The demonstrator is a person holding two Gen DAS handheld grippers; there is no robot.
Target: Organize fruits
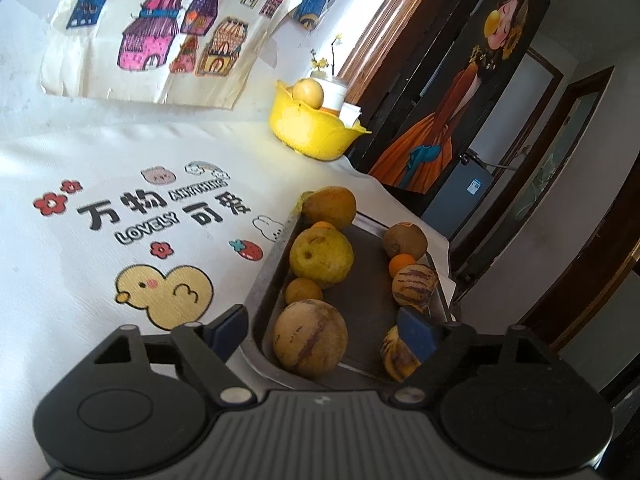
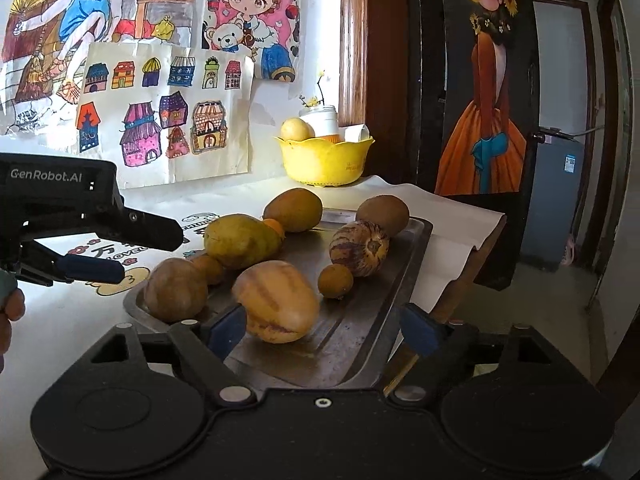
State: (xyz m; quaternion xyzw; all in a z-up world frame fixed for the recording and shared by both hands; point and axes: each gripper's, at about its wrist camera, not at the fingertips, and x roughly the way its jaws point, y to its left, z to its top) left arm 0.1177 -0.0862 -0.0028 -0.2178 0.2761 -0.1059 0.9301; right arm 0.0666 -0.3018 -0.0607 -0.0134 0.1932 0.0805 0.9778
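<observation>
A metal tray [image 1: 372, 276] [image 2: 360, 320] holds several fruits: striped pepino melons [image 1: 414, 283] [image 2: 276, 300], a yellow-green pear [image 1: 320, 256] [image 2: 240, 240], kiwis [image 1: 405, 240] [image 2: 382, 209] and small oranges [image 1: 402, 262]. A yellow bowl [image 1: 310, 128] [image 2: 324, 160] at the back holds one pale fruit [image 1: 308, 94] [image 2: 296, 130]. My left gripper [image 1: 324, 330] is open above the tray's near end, astride a round brown-striped fruit [image 1: 310, 338]; it also shows in the right wrist view [image 2: 134, 250]. My right gripper [image 2: 324, 326] is open, its left finger next to the near pepino.
A white cloth [image 1: 100, 240] with cartoon prints covers the table. The tray sits near the table's right edge, by a dark door [image 2: 488, 120]. A white jar [image 2: 322, 120] stands behind the bowl. Drawings hang on the wall [image 2: 160, 80].
</observation>
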